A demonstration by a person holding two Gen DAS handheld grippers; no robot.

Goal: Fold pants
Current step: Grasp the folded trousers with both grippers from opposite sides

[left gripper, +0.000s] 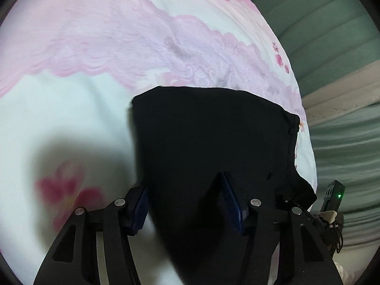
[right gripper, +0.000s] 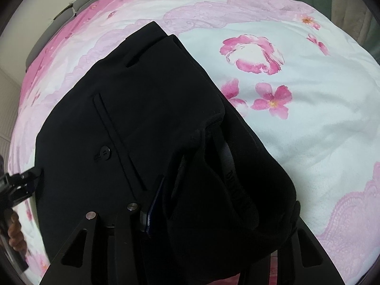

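In your left wrist view, your left gripper (left gripper: pixel 184 204) pointed down at the black pants (left gripper: pixel 209 137) lying on the flowered bedspread (left gripper: pixel 71 109); its fingers stood apart with dark cloth between them, and whether the pads pressed it you could not tell. In your right wrist view, the pants (right gripper: pixel 133 123) lay bunched on the bedspread (right gripper: pixel 320 123), the waistband draped over your right gripper (right gripper: pixel 213 213), hiding its grip.

Matte black left gripper (left gripper: pixel 185 204) with silver screws, ribbed blue pads (left gripper: pixel 231 199) (perhaps rubber).
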